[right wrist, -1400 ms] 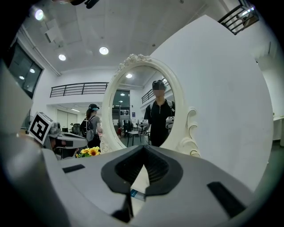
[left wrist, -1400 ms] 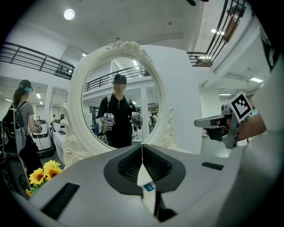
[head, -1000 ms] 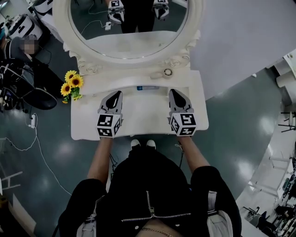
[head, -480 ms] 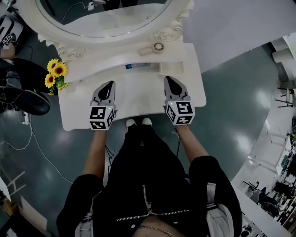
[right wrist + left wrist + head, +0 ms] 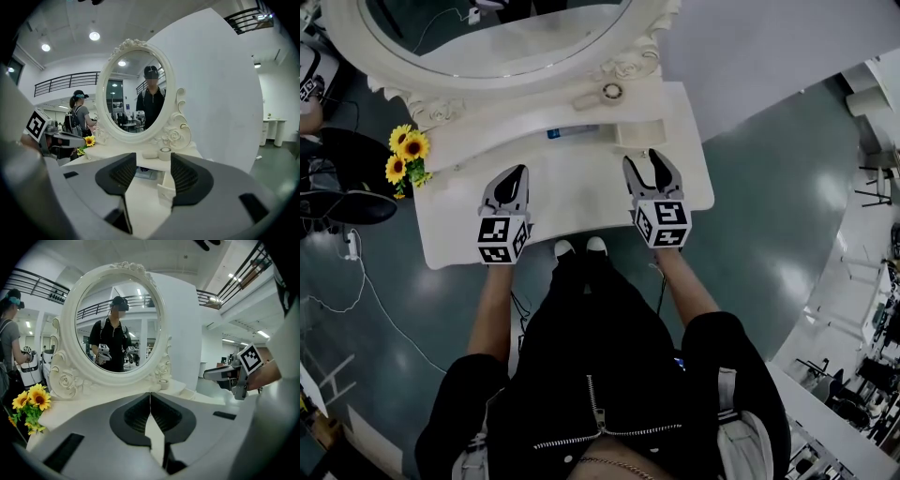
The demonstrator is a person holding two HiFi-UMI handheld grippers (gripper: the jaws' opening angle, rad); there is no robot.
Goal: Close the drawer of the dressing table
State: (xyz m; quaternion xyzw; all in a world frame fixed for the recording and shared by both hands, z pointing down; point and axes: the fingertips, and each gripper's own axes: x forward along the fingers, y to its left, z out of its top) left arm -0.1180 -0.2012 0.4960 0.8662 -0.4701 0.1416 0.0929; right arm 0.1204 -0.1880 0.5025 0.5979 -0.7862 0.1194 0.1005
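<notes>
The white dressing table [image 5: 469, 234] stands before me with its oval mirror [image 5: 502, 37] at the back. A small drawer [image 5: 637, 134] under the raised shelf sticks out toward me, and its front panel [image 5: 168, 187] shows just past my right jaws. My right gripper [image 5: 652, 167] hovers over the tabletop a little short of that drawer. Its jaws have just been opening and hold nothing. My left gripper [image 5: 511, 178] hangs over the left half of the tabletop, shut and empty; its jaws meet in the left gripper view [image 5: 150, 401].
A blue tube [image 5: 572, 131] lies in the recess beside the drawer. A small round jar [image 5: 612, 91] sits on the shelf above. Sunflowers [image 5: 405, 155] stand at the table's left end. A white wall panel [image 5: 769, 47] rises behind on the right. My shoes [image 5: 579, 247] show at the table's front edge.
The right gripper's jaws, shut in both earlier frames, now stand wide apart. Both grippers have sunk toward the tabletop, and the head view has shifted so the table sits higher and further left.
</notes>
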